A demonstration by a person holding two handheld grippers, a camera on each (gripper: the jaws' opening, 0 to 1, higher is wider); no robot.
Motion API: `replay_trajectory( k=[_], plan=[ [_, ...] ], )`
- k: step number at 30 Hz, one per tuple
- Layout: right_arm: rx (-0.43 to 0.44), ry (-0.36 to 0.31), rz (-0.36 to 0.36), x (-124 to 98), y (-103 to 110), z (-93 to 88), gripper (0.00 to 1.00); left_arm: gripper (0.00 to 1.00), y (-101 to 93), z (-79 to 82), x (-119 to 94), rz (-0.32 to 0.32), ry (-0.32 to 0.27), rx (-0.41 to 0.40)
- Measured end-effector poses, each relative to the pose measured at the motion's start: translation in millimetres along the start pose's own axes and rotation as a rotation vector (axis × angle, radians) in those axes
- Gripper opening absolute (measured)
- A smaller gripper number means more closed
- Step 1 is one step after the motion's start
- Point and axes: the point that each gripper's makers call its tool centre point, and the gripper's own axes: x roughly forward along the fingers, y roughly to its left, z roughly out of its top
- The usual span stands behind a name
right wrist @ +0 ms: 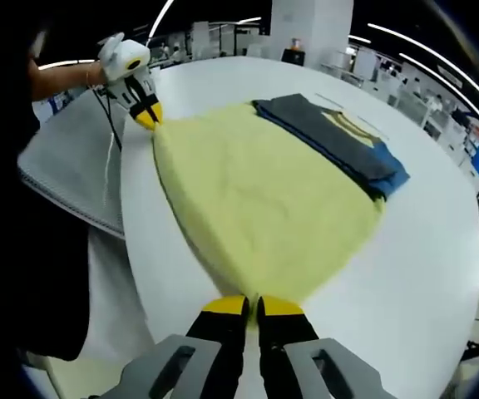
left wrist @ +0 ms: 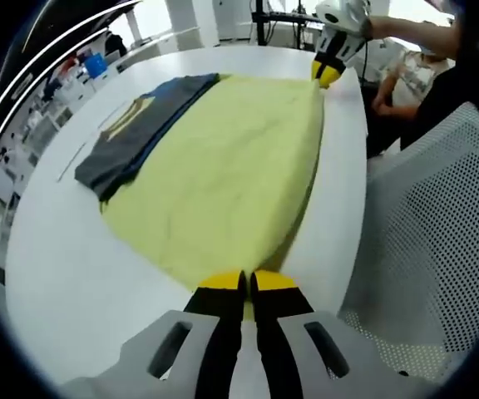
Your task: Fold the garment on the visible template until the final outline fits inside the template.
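Both jaws pinched tight: left gripper (left wrist: 249, 281) and right gripper (right wrist: 252, 305) on opposite corners of the yellow garment (left wrist: 223, 179).

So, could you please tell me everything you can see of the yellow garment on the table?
The yellow garment is a pale, soft-looking fabric spread flat and fairly smooth on the white table. Both tongs are shut on its near edge: the left tongs at one corner, the right tongs at the other. Its far side lies against, and seems partly over, a dark grey and blue folded garment. One edge runs close along the table's rim.
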Motion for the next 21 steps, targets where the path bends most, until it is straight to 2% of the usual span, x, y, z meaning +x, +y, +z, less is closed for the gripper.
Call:
replay_trajectory(
  k=[14,21],
  plan=[
    [0.017,-0.055,-0.034,-24,7,19.2,0.00,0.01,7.4,14.7,-32,0.085,-0.062,-0.107],
    [0.024,-0.065,-0.047,-35,9,26.6,0.00,0.01,2.5,17.5,-41,0.094,-0.071,-0.150]
  ],
)
